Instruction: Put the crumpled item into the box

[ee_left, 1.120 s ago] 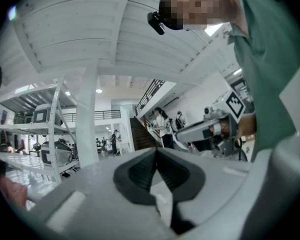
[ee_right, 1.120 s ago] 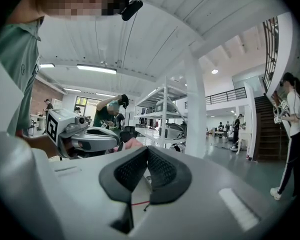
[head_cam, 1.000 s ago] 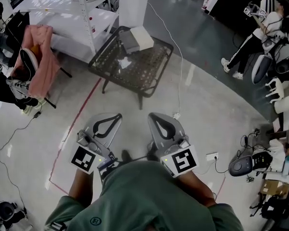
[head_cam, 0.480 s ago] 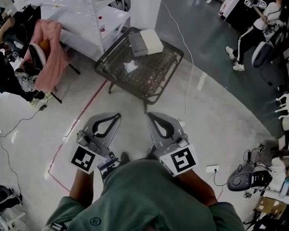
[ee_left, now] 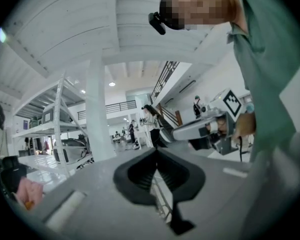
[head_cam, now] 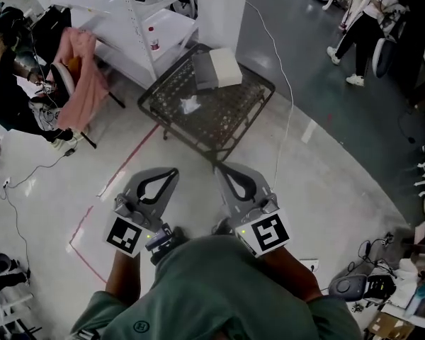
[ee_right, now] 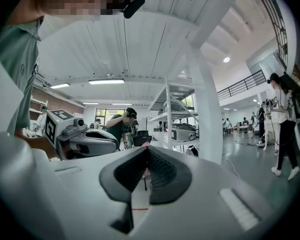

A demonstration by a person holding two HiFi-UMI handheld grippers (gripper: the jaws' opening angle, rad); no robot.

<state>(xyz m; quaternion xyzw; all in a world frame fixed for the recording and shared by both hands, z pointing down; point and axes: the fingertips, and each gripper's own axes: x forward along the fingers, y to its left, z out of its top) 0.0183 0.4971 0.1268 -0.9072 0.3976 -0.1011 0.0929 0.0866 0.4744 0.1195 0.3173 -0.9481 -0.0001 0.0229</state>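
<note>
Left gripper (head_cam: 167,173), right gripper (head_cam: 224,169) — 6 o'clock, fingers pressed together, nothing between them. Crumpled item (head_cam: 190,105) — white, 12 o'clock, on mesh desk (head_cam: 230,119); box (head_cam: 216,68) beyond at 1 o'clock. Likely light, soft, springy: pinch a raised fold.

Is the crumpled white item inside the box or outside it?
Outside: the crumpled white item lies on the dark mesh table, apart from the pale box.

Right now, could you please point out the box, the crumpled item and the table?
box (head_cam: 223,66), head view, on its pale top.
crumpled item (head_cam: 190,105), head view, on its middle.
table (head_cam: 230,117), head view, on bare mesh top.
</note>
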